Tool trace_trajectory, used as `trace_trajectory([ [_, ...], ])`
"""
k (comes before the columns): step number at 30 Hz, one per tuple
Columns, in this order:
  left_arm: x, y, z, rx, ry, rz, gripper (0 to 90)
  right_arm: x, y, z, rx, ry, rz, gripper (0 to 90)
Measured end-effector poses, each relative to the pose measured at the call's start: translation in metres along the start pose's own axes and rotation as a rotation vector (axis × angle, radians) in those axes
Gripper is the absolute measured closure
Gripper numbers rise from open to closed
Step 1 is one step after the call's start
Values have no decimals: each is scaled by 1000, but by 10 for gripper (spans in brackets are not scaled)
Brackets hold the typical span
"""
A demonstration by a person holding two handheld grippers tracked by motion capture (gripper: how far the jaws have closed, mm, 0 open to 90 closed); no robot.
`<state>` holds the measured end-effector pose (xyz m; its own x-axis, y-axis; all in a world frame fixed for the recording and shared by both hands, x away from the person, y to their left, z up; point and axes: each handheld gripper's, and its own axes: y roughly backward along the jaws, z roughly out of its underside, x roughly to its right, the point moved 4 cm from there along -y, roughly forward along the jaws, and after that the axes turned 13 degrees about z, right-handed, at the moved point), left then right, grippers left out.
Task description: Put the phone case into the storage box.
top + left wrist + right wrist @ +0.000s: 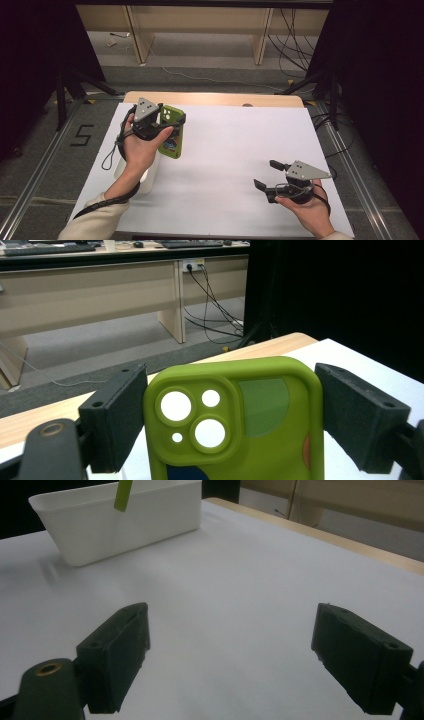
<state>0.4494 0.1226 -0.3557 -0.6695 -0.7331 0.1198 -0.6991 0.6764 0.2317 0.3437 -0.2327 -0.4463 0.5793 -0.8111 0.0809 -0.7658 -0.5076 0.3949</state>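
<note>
I have the green phone case (pixel 235 420) clamped by its two long edges between the jaws of my left gripper (pixel 232 422), which stand wide because the case is wide; both pads press its sides, camera cut-outs toward me and its top end pointing away from the gripper. In the high view the left gripper (pixel 167 127) carries it off the white table cover (pixel 240 150), with the case (pixel 171 132) hanging forward and to the right of my hand, and the white bin (pixel 145 175) sits just below and behind that hand, partly hidden by my forearm. I judge the step in hand to be carrying the case over to that bin and setting it in. To do it well I keep the squeeze even, since soft silicone can bow and slip out of a side grip, I bring the lower end over the bin's opening before I lower, and I let go only once the case is inside the walls. From the right gripper view the bin (pixel 120 522) lies well ahead and to the left, with a sliver of the green case (pixel 123 495) above its rim. My right gripper (pixel 235 665) rests low over the cover with its jaws spread wide and nothing between them; I leave it parked. As for writing, I read a black "5" marked on the floor (pixel 82 135) left of the table; the case shows coloured patches but no brand I can read.
</note>
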Motion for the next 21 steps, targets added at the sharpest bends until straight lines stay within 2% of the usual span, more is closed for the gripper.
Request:
trace_trajectory([
  [21, -15, 15, -12, 30, -12, -63, 161, 0, 0, 0, 1, 1, 0, 165],
])
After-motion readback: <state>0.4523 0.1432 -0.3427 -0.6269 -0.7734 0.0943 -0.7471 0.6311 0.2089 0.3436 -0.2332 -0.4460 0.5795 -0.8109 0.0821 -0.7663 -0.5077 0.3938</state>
